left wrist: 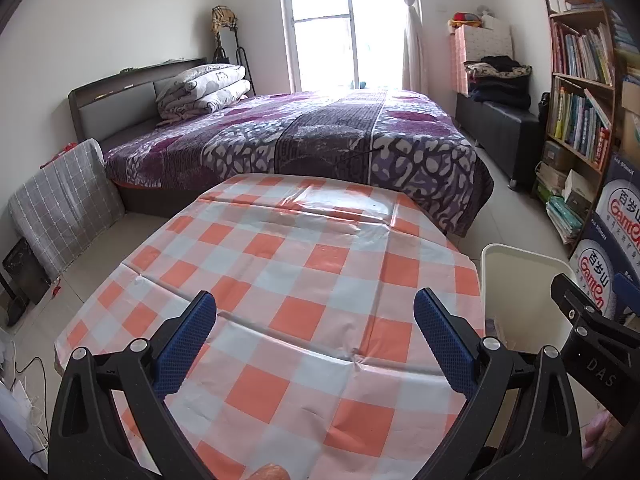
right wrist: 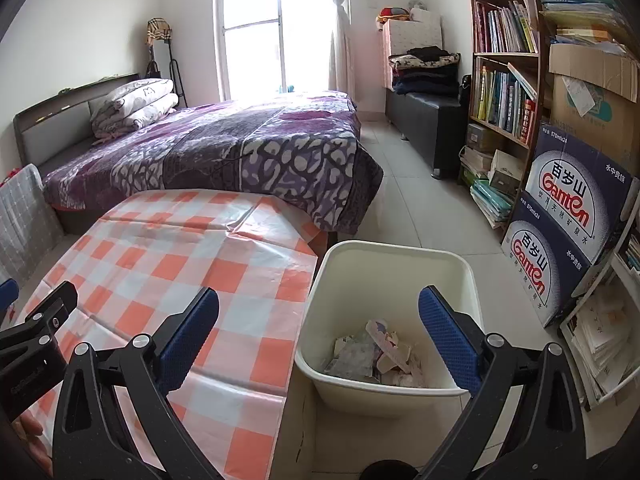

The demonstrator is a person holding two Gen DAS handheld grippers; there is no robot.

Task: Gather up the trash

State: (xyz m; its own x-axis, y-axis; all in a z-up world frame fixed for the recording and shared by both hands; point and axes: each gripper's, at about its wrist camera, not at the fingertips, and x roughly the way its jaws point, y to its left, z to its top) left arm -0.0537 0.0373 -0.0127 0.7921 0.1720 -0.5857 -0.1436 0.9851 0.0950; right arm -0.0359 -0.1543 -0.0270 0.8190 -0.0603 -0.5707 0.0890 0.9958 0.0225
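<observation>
A cream waste bin (right wrist: 394, 256) stands on the floor right of the table; its rim also shows in the left wrist view (left wrist: 520, 252). Crumpled paper and wrapper trash (right wrist: 380, 354) lies in its bottom. My right gripper (right wrist: 319, 328) is open and empty, hovering above the bin's near edge and the table's right side. My left gripper (left wrist: 315, 332) is open and empty above the table with the orange-and-white checked cloth (left wrist: 280, 264). No trash shows on the cloth. The right gripper's body shows at the left view's right edge (left wrist: 592, 320).
A bed with a purple blanket (left wrist: 304, 136) stands behind the table. A bookshelf (right wrist: 504, 68) and stacked water cartons (right wrist: 568, 216) line the right wall. A dark bench (right wrist: 424, 120) holds folded clothes. A grey checked cushion (left wrist: 64, 204) leans at left.
</observation>
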